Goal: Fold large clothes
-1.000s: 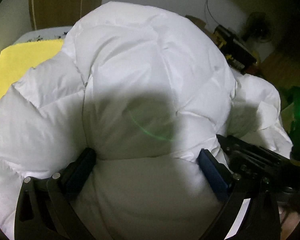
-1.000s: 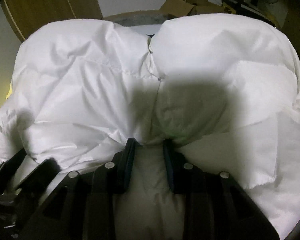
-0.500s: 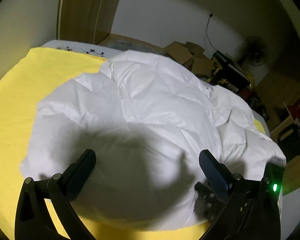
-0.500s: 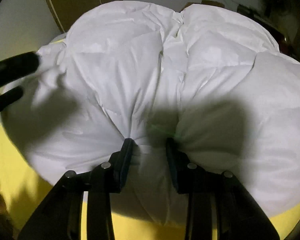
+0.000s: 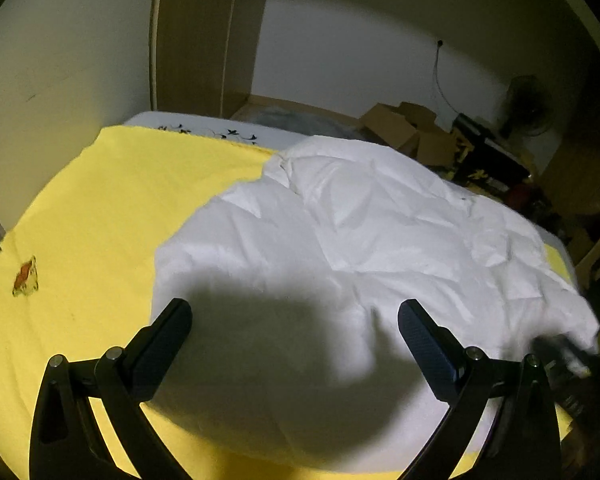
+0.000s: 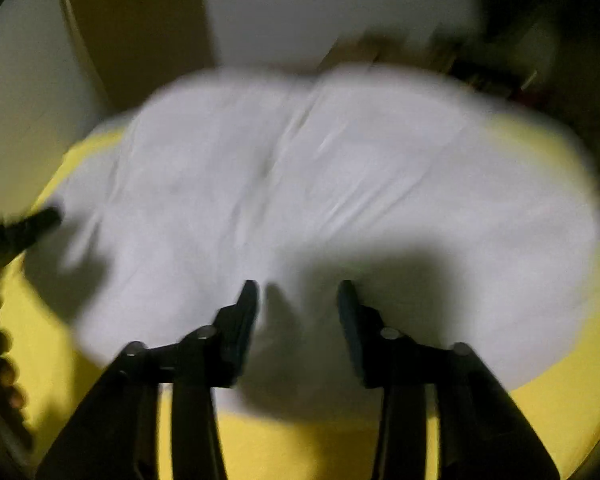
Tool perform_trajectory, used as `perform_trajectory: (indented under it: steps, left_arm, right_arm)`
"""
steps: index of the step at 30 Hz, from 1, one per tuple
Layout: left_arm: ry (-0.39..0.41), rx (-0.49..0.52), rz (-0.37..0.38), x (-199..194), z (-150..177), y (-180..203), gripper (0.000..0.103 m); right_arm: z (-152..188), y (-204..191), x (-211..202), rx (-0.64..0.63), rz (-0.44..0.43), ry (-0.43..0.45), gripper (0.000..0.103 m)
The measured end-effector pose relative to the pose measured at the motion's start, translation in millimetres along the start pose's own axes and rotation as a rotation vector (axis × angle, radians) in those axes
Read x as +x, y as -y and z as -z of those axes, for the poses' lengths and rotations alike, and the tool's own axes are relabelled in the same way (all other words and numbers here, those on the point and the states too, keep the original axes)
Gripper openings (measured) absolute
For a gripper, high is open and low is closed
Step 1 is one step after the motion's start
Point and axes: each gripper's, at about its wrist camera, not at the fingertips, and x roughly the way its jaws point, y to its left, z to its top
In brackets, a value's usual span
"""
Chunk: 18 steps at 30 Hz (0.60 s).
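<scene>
1. The white puffy jacket (image 5: 340,248) is lying in a heap on the yellow sheet (image 5: 100,208), right in front of and below both grippers.
2. Left gripper (image 5: 294,332): jaws spread wide, nothing pinched. The jacket sits below the gap between them, with the gripper's shadow on it, and neither pad presses the fabric.
3. Right gripper (image 6: 298,300): jaws are opening right now. The jacket (image 6: 320,184) is under and ahead of the tips, but the pads aren't squeezing it. This view is pretty blurry, so no fine detail here.
4. Off to the left of the right gripper a dark finger of the left gripper pokes in over the jacket's edge.
5. To the left of the left gripper it's just bare yellow sheet with a small orange print (image 5: 26,276) on it.
6. Way past the jacket: cardboard boxes (image 5: 404,128), a fan (image 5: 526,106) against the white wall, and a wooden panel (image 5: 204,36) further left.
</scene>
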Motion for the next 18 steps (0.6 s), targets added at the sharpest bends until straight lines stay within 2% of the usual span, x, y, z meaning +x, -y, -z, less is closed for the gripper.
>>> perform_trajectory:
  steps: [1, 2, 4, 6, 8, 11, 12, 13, 14, 15, 16, 18]
  left_arm:
    - [-0.006, 0.015, -0.015, 8, -1, 0, 0.103]
    - [-0.016, 0.027, -0.023, 16, 0, 2, 0.103]
    - [-0.084, 0.052, -0.014, 43, 4, 0, 0.103]
    - [-0.139, 0.087, 0.019, 70, 13, -2, 0.103]
    - [-0.129, 0.097, 0.020, 76, 13, -4, 0.103]
    - [-0.159, 0.025, 0.061, 64, 4, -16, 0.103]
    - [-0.124, -0.015, 0.082, 53, -4, -23, 0.103]
    - [-0.085, -0.031, 0.077, 45, -12, -26, 0.103]
    - [-0.047, -0.029, 0.058, 39, -21, -27, 0.103]
    - [-0.010, -0.005, 0.032, 37, -34, -25, 0.103]
    - [-0.009, 0.020, 0.020, 41, -43, -22, 0.103]
    - [-0.054, 0.055, -0.003, 63, -59, -16, 0.103]
  right_arm:
    - [-5, 11, 13, 0.002, 0.032, -0.018, 0.082]
    - [-3, 8, 23, 0.009, 0.037, -0.066, 0.081]
    - [8, 8, 67, -0.019, 0.051, -0.169, 0.082]
    - [8, 2, 80, -0.044, 0.048, -0.161, 0.084]
    - [6, 3, 80, -0.034, 0.044, -0.189, 0.085]
    - [-18, 13, 87, -0.017, -0.011, -0.272, 0.085]
    - [-35, 25, 82, 0.028, -0.028, -0.267, 0.075]
    - [-50, 34, 68, 0.068, -0.038, -0.203, 0.070]
    - [-66, 37, 56, 0.055, -0.006, -0.122, 0.070]
    - [-83, 38, 47, 0.021, 0.067, -0.045, 0.073]
    - [-92, 37, 48, 0.005, 0.099, -0.029, 0.078]
    - [-119, 49, 77, 0.019, 0.107, -0.082, 0.080]
